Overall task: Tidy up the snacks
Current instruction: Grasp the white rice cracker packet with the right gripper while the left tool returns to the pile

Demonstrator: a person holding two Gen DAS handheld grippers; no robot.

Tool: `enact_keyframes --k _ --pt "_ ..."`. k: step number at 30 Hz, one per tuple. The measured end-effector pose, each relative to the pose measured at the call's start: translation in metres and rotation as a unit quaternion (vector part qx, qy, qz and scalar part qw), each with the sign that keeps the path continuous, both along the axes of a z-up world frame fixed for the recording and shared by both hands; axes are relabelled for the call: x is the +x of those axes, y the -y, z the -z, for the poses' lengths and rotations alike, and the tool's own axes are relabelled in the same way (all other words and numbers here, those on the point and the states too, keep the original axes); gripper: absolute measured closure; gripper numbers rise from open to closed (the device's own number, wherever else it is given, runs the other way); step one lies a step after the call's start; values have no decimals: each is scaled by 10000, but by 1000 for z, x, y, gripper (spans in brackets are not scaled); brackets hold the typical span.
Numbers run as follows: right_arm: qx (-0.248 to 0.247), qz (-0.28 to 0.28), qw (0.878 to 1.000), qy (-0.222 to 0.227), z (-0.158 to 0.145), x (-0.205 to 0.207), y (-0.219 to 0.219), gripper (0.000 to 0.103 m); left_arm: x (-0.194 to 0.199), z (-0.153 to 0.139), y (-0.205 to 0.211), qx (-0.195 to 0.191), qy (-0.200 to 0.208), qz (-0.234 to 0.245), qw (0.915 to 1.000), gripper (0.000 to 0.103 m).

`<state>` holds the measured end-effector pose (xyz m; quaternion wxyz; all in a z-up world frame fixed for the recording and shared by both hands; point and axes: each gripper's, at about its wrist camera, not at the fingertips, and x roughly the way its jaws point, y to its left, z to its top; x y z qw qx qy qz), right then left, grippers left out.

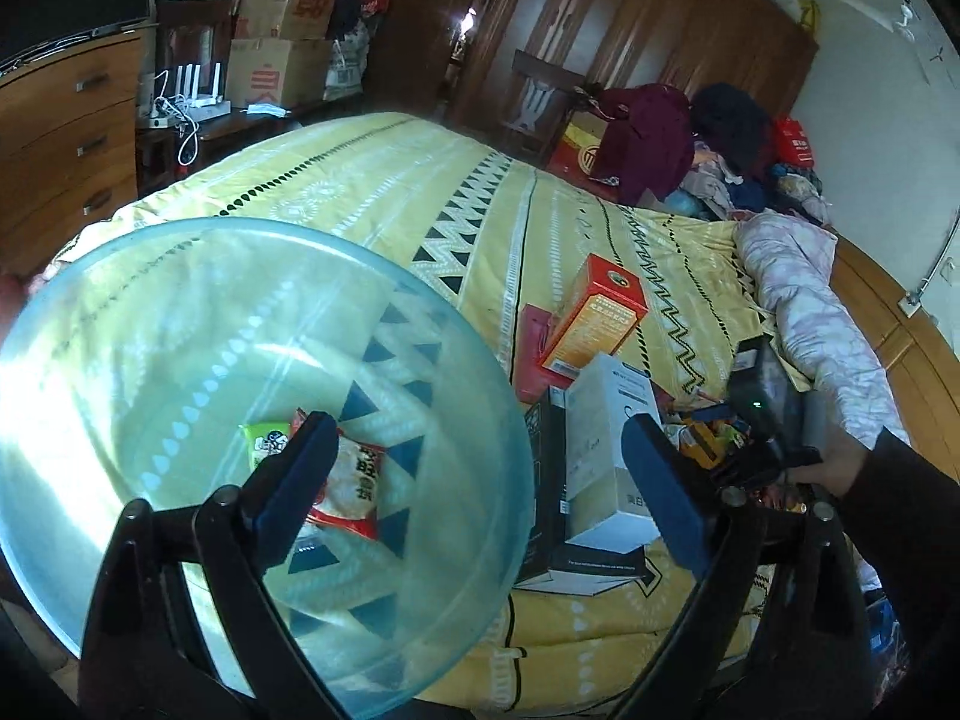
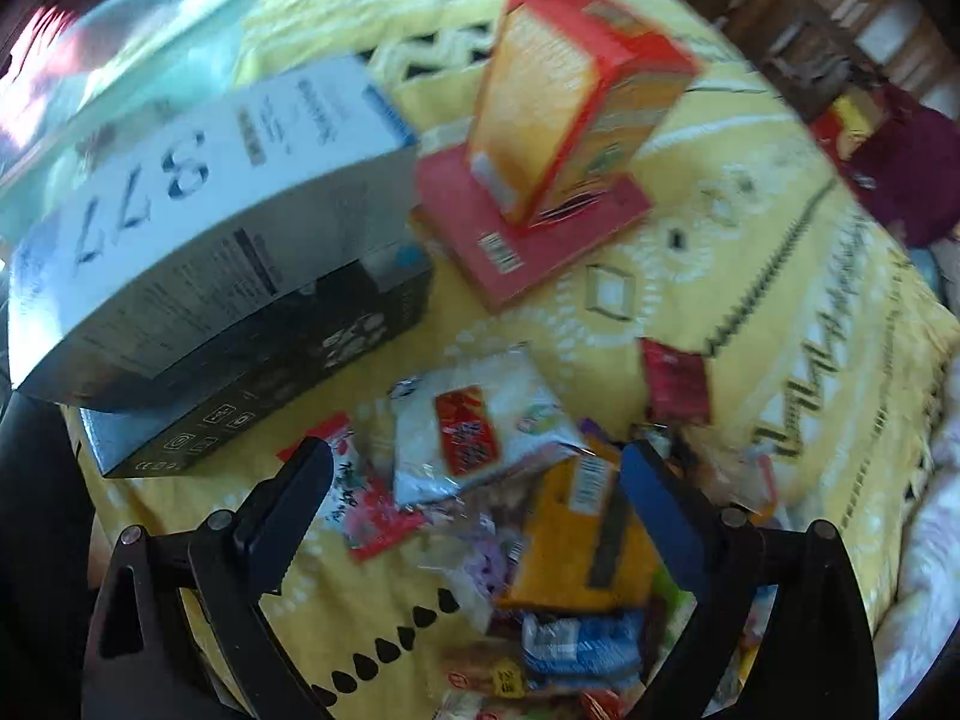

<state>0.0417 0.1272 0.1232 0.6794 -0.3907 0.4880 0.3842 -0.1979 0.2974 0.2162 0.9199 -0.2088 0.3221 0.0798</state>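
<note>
Snacks (image 2: 540, 516): we list a loose heap of wrapped packets lying on the yellow patterned bedspread (image 2: 750, 228), in the lower centre of the right wrist view. Among them we note a white packet with a red label (image 2: 474, 432), an orange packet (image 2: 576, 546) just below and to its right, a blue packet (image 2: 576, 642) lower still, and a small dark red packet (image 2: 675, 381) apart at centre right. The right tool (image 2: 480, 495) hangs above this heap, pointing steeply down, its fingers spread wide with nothing gripped; the view is blurred. Further entries, upper half of that view: a white box marked 377 (image 2: 198, 204) stacked on a black box (image 2: 270, 372) at left, and an orange-and-red carton (image 2: 564, 96) standing on a flat red box (image 2: 528, 228) at upper centre. In the left wrist view, a clear glass bowl (image 1: 180, 312) fills the lower left of the frame and rests on the bedspread; inside it we record a red-and-white snack packet (image 1: 354, 480) and a green packet (image 1: 264, 438) touching it. The left tool (image 1: 480, 486) sits over the bowl's right rim, likewise wide open and empty. At the right edge of that frame a dark sleeve (image 1: 900, 504) and a hand (image 1: 843, 462) hold the other tool.
</note>
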Motion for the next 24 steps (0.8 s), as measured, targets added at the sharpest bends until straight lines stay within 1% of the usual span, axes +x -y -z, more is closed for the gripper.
enact_keyframes --k 3,6,7,8,10,12,14,16,18,21,23,24 --pt "-462 -103 9989 -19 32 9 -14 5 0 2 4 -81 -24 57 9999 7" --pt "-602 -86 9981 -16 55 14 -15 5 0 2 7 -113 -39 82 9999 7" --pt "-583 -76 9983 2 59 15 -15 12 1 2 10 -109 -47 106 9999 7" --pt "-526 -9 9986 40 62 14 -14 23 2 3 12 -115 -64 128 9998 7" --pt "-295 203 9994 11 63 16 -8 28 5 5 16 -174 -89 180 9996 7" --pt "-45 305 9995 66 59 6 0 29 6 6 20 -260 -92 236 9993 7" --pt "56 163 9998 93 58 -18 8 29 7 5 24 -321 -63 255 9991 7" --pt "34 -18 9999 168 62 -47 17 29 8 3 31 -353 -41 305 9989 7" --pt "160 41 9997 202 61 -66 31 29 10 0 41 -343 -34 392 9986 7" --pt "383 284 9988 -70 56 -79 60 29 11 -4 59 -265 -10 569 9980 7" --pt "415 362 9984 -132 53 -88 83 29 13 -6 79 -167 -30 804 9966 6" --pt "486 443 9978 -94 48 -90 93 30 14 -5 90 -123 -50 968 9952 6"
